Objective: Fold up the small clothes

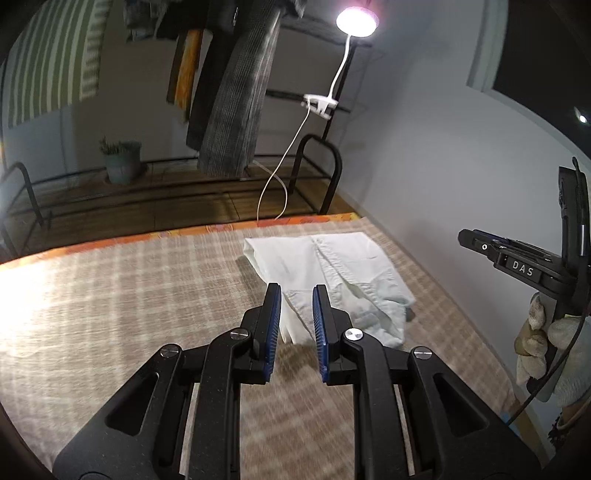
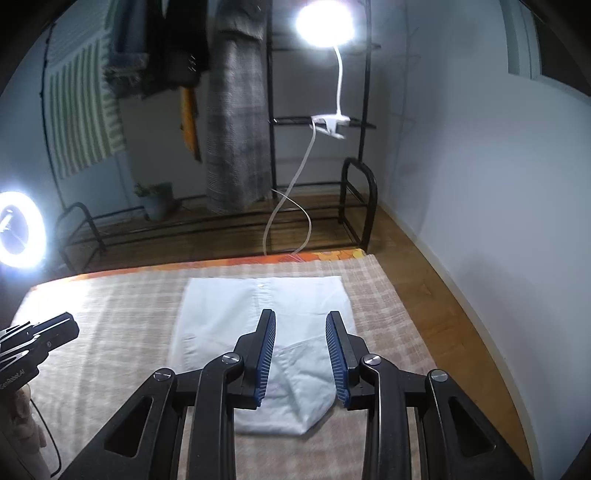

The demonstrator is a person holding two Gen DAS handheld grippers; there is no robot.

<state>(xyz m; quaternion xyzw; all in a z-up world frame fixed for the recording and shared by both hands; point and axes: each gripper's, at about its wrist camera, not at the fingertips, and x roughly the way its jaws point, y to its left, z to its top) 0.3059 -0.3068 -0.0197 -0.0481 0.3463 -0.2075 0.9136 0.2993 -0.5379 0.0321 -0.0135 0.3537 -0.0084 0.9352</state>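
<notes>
A small white garment (image 1: 332,277) lies partly folded on the plaid cloth (image 1: 129,295) near its far right corner; it also shows in the right wrist view (image 2: 258,314), with its near part doubled over. My left gripper (image 1: 296,291) is open and empty, hovering above the garment's near left edge. My right gripper (image 2: 301,317) is open and empty, above the garment's near right part. The right gripper also shows at the right edge of the left wrist view (image 1: 517,262), held by a gloved hand. The left gripper shows at the left edge of the right wrist view (image 2: 40,336).
A black rack (image 1: 317,173) with hanging clothes (image 1: 236,96) stands behind the cloth. A clip lamp (image 1: 356,18) shines from the rack, its cable trailing down. A ring light (image 2: 22,229) glows at left. A potted plant (image 1: 122,158) sits on the floor. A wall (image 1: 443,166) runs along the right.
</notes>
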